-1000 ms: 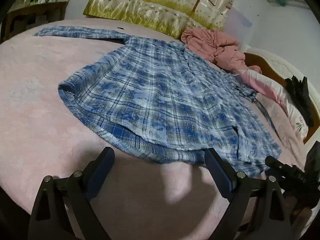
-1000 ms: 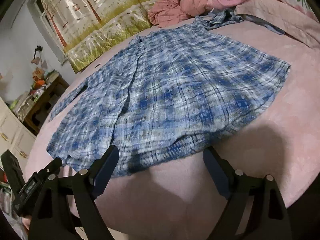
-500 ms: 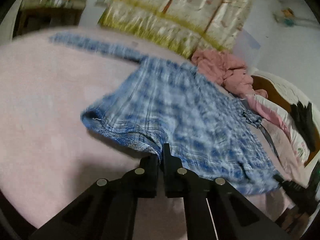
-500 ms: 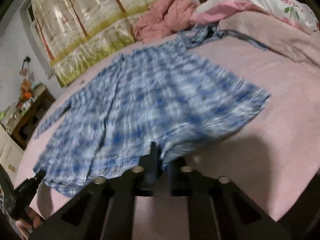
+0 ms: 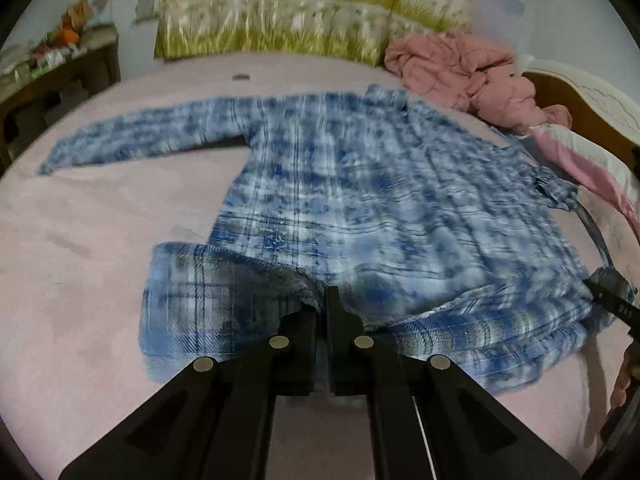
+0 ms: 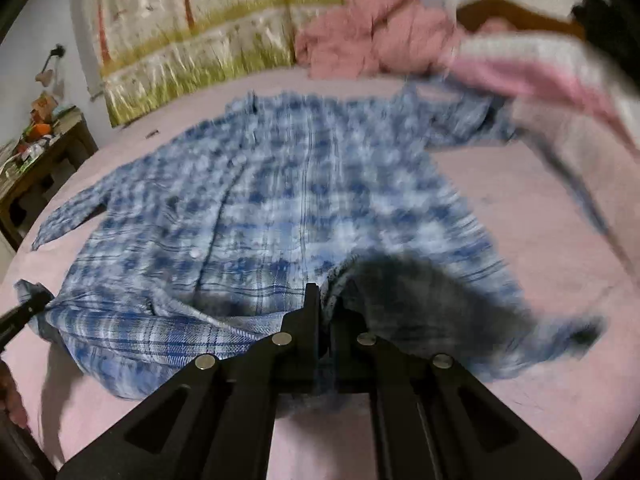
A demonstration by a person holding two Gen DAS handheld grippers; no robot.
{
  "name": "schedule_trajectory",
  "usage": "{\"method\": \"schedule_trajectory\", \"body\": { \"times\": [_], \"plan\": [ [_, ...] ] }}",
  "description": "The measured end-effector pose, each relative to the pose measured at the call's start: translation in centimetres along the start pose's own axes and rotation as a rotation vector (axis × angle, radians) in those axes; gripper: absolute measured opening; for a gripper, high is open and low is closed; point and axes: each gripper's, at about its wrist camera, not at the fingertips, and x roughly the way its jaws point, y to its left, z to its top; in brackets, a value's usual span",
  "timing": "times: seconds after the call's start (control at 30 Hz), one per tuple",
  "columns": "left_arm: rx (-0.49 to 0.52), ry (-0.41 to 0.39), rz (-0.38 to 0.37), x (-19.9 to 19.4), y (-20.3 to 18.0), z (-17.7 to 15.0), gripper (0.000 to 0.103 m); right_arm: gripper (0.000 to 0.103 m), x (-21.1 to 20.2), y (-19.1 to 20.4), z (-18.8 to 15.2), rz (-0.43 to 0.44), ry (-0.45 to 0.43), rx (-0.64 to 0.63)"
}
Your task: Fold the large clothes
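Note:
A blue and white plaid shirt (image 5: 360, 200) (image 6: 280, 184) lies spread on the pink bed (image 5: 80, 240), collar towards the far wall, one sleeve stretched out to the left. My left gripper (image 5: 324, 304) is shut on the shirt's near hem, left of its middle, and holds it lifted so the hem folds over. My right gripper (image 6: 325, 300) is shut on the same hem further right, with cloth bunched and raised around its fingers. Each gripper's tip shows at the edge of the other's view. Both views are blurred by motion.
A crumpled pink jacket (image 5: 460, 68) lies at the bed's far right, next to a pink and white pillow (image 5: 592, 160) and a wooden headboard. A tree-patterned cover (image 5: 304, 12) hangs on the far wall. A cluttered wooden desk (image 5: 48, 76) stands at the far left.
Both grippers went from open in front of the hem to shut on it. They have since lifted the hem and carried it forward over the shirt's body.

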Motion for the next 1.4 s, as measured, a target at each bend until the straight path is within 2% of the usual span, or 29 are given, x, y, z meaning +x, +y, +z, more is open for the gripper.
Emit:
{"method": "schedule_trajectory", "body": {
  "times": [0.03, 0.1, 0.13, 0.17, 0.2, 0.23, 0.27, 0.3, 0.33, 0.37, 0.43, 0.5, 0.57, 0.67, 0.73, 0.8, 0.83, 0.87, 0.9, 0.93, 0.97, 1.0, 1.1, 1.17, 1.23, 1.33, 1.4],
  "plan": [
    [-0.002, -0.008, -0.013, 0.9, 0.3, -0.1, 0.005, 0.004, 0.7, -0.3, 0.0, 0.024, 0.011, 0.024],
    [0.017, -0.028, -0.037, 2.2, 0.6, -0.3, 0.005, 0.007, 1.3, -0.5, -0.2, 0.015, -0.009, 0.010],
    [0.030, -0.029, -0.049, 2.6, 0.6, -0.3, 0.006, 0.014, 1.5, -0.6, -0.2, 0.008, -0.020, -0.006],
    [0.033, -0.025, -0.059, 2.9, 0.6, -0.4, 0.011, 0.019, 1.6, -0.7, -0.2, -0.001, -0.023, -0.020],
    [0.034, -0.027, -0.075, 2.9, 0.6, -0.3, 0.026, 0.022, 1.6, -0.9, -0.1, -0.002, -0.026, -0.024],
    [0.038, -0.046, -0.104, 2.5, 0.6, -0.3, 0.037, 0.033, 1.2, -1.4, -0.1, 0.002, -0.037, -0.024],
    [0.039, -0.076, -0.115, 2.2, 0.6, -0.3, 0.067, 0.049, 0.7, -1.9, 0.0, 0.002, -0.059, -0.021],
    [0.043, -0.116, -0.113, 1.4, 0.6, -0.4, 0.091, 0.057, 0.0, -2.3, 0.2, -0.003, -0.083, -0.020],
    [0.048, -0.169, -0.093, 0.3, 0.7, -0.5, 0.095, 0.069, -0.8, -2.7, 0.4, -0.010, -0.118, -0.023],
    [0.056, -0.209, -0.076, -0.5, 0.7, -0.6, 0.096, 0.077, -1.9, -3.2, 0.5, -0.021, -0.156, -0.034],
    [0.083, -0.272, -0.038, -2.1, 0.9, -0.6, 0.096, 0.084, -3.8, -4.2, 1.0, -0.062, -0.216, -0.056],
    [0.104, -0.289, 0.026, -3.1, 1.5, -0.8, 0.103, 0.090, -5.3, -5.7, 1.3, -0.131, -0.264, -0.050],
    [0.114, -0.285, 0.087, -3.4, 2.3, -1.1, 0.103, 0.092, -6.0, -7.6, 1.6, -0.179, -0.278, -0.019],
    [0.096, -0.212, 0.148, -2.8, 4.3, -1.3, 0.103, 0.092, -5.6, -10.3, 1.8, -0.236, -0.239, 0.011],
    [0.070, -0.106, 0.152, -1.1, 5.6, -1.2, 0.103, 0.092, -4.5, -11.5, 1.8, -0.249, -0.174, 0.026],
    [0.062, -0.010, 0.170, 0.9, 6.4, -1.4, 0.103, 0.090, -2.9, -12.5, 1.7, -0.195, -0.088, 0.053],
    [0.057, 0.000, 0.159, 1.5, 6.7, -1.6, 0.102, 0.085, -2.2, -12.8, 1.5, -0.174, -0.057, 0.065],
    [0.057, 0.012, 0.139, 2.0, 6.7, -1.7, 0.096, 0.074, -1.6, -12.9, 1.4, -0.164, -0.031, 0.069],
    [0.059, 0.016, 0.113, 2.1, 6.6, -1.7, 0.073, 0.065, -1.0, -12.8, 1.4, -0.163, -0.006, 0.060],
    [0.063, 0.012, 0.079, 2.1, 6.4, -1.6, 0.058, 0.038, -0.5, -12.6, 1.4, -0.171, 0.013, 0.042],
    [0.066, 0.003, 0.058, 1.8, 6.2, -1.5, 0.026, 0.003, -0.2, -12.3, 1.3, -0.180, 0.026, 0.022],
    [0.068, -0.022, 0.064, 1.4, 6.1, -1.5, 0.006, 0.003, 0.0, -12.0, 1.1, -0.184, 0.026, 0.008],
    [0.019, -0.181, 0.075, -1.9, 6.6, -1.1, 0.006, 0.002, -2.7, -11.5, 1.2, -0.179, -0.116, 0.030],
    [0.011, -0.235, 0.081, -3.6, 6.5, -0.6, 0.006, 0.002, -4.4, -11.7, 1.5, -0.227, -0.202, 0.041],
    [0.033, -0.207, 0.104, -3.5, 6.2, -0.2, 0.006, 0.002, -4.5, -12.2, 1.7, -0.220, -0.203, 0.060],
    [0.050, -0.080, 0.170, -0.4, 6.1, -0.9, 0.006, 0.002, -1.7, -12.1, 1.5, -0.246, -0.090, 0.040],
    [0.043, 0.000, 0.179, 2.0, 6.5, -1.3, 0.007, 0.002, 0.2, -11.5, 1.3, -0.282, -0.023, 0.012]
  ]
}}
